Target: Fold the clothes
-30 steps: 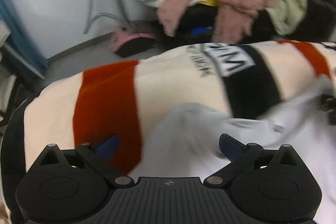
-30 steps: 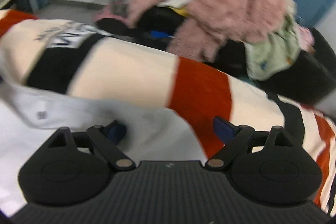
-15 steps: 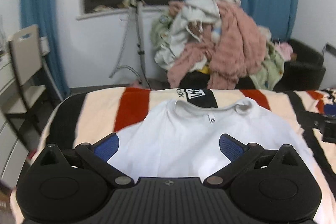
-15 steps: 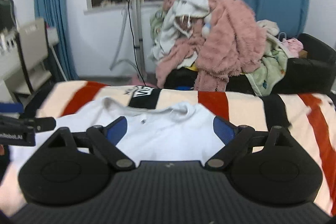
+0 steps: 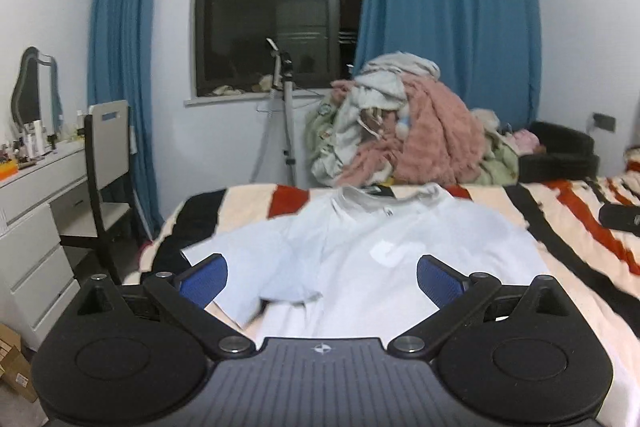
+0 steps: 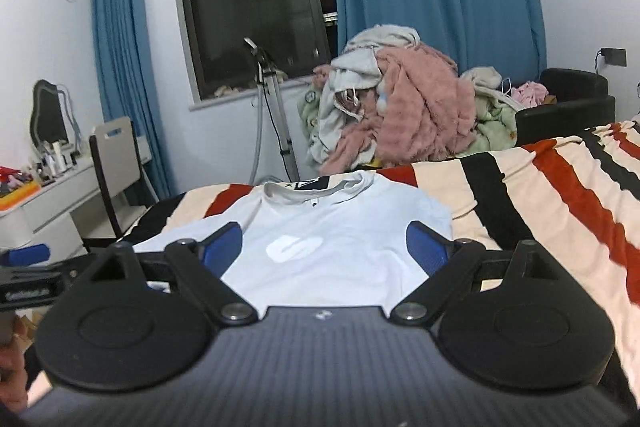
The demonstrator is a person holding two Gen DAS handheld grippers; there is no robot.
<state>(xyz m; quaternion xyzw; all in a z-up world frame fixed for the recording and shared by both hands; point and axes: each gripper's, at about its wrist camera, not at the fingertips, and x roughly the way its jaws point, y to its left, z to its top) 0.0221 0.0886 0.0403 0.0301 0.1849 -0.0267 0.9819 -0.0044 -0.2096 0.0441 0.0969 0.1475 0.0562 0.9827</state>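
Lying face up on a striped blanket (image 6: 532,187) that covers the bed, a white T-shirt (image 6: 340,227) has its collar at the far end and a pale logo on the chest. Both tools hang above its near end: the left gripper (image 5: 322,277) and the right gripper (image 6: 325,247) each have their blue pads spread wide with nothing between them. The left sleeve (image 5: 248,259) is rumpled and partly doubled over, so a tidy fold probably begins with smoothing it flat, then pinching matching points at shoulder and hem so the edges land parallel. Beyond the far end of the bed a large heap of clothes (image 5: 400,131), pink and pale green, rests on a dark seat; it sits apart from the shirt and should not interfere. A tripod (image 5: 284,115) stands below the dark window, and a chair (image 5: 108,163) and white dresser are at far left. Nothing lies on the shirt itself.
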